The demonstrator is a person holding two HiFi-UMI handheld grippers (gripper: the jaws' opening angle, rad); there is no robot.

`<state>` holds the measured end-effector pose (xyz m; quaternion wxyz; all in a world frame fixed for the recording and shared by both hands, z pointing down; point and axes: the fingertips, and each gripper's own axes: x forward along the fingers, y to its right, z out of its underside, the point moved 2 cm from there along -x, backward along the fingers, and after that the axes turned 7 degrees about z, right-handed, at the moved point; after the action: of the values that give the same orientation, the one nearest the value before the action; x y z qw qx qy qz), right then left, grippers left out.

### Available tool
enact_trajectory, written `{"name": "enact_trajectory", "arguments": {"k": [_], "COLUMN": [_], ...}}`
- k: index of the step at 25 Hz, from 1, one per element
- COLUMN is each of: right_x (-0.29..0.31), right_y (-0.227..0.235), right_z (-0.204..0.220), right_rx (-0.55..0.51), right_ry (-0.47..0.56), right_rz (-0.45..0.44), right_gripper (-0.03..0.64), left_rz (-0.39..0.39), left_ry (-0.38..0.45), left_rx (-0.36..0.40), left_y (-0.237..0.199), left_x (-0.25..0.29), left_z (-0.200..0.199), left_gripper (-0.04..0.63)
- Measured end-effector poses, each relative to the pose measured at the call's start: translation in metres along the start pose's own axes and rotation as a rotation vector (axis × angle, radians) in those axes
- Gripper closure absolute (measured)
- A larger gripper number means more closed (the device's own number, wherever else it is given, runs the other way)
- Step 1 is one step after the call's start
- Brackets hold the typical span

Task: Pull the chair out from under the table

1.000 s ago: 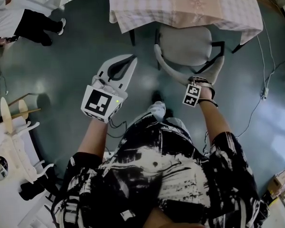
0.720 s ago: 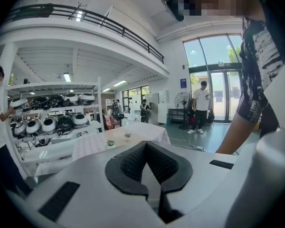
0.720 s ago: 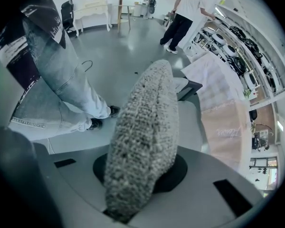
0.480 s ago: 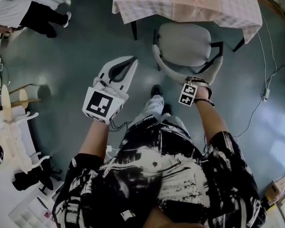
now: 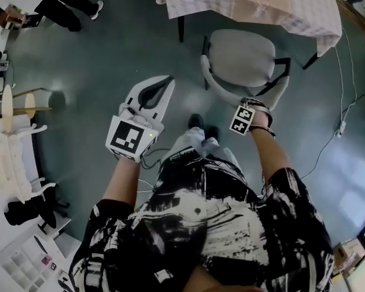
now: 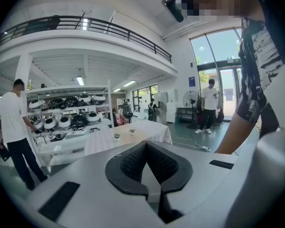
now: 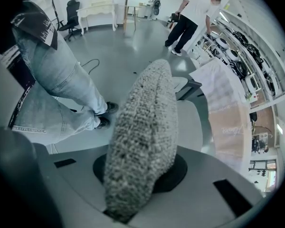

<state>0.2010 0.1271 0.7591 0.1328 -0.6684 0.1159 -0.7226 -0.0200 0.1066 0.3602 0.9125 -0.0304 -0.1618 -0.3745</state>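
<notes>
The grey padded chair (image 5: 240, 58) stands on the floor just in front of the table (image 5: 304, 17) with the pink checked cloth, its seat out from under the cloth's edge. My right gripper (image 5: 255, 104) points steeply down and is shut on the top of the curved backrest (image 7: 143, 127), whose grey knitted fabric fills the right gripper view; the seat (image 7: 192, 122) shows beyond it. My left gripper (image 5: 165, 85) hovers over bare floor left of the chair, shut with nothing in it. In the left gripper view the table (image 6: 133, 136) lies farther off.
My feet (image 5: 198, 123) are just behind the chair. A person (image 5: 67, 5) stands at the upper left. White furniture (image 5: 15, 157) and wooden stools (image 5: 18, 102) line the left side. A cable (image 5: 339, 96) runs over the floor at right.
The chair has slid out from under the cloth toward me, with my right gripper still on the backrest. I have stepped back and the left gripper came along, still shut.
</notes>
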Motion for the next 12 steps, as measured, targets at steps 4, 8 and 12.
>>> {"name": "enact_trajectory", "arguments": {"k": [4, 8, 12], "right_x": [-0.007, -0.012, -0.020], "right_y": [-0.018, -0.034, -0.050], "right_z": [-0.007, -0.009, -0.009], "right_rx": [0.020, 0.036, 0.052], "right_ry": [-0.006, -0.013, -0.019], "right_rz": [-0.002, -0.002, -0.001], "right_gripper": [0.566, 0.566, 0.566], "left_rz": [-0.007, 0.014, 0.038], "left_ry": [-0.005, -0.002, -0.004], "left_rx": [-0.001, 0.006, 0.005], "left_y": [0.004, 0.008, 0.009], "left_x": [-0.021, -0.032, -0.043], "left_z": [0.002, 0.006, 0.010], "left_gripper": [0.595, 0.595, 0.595]}}
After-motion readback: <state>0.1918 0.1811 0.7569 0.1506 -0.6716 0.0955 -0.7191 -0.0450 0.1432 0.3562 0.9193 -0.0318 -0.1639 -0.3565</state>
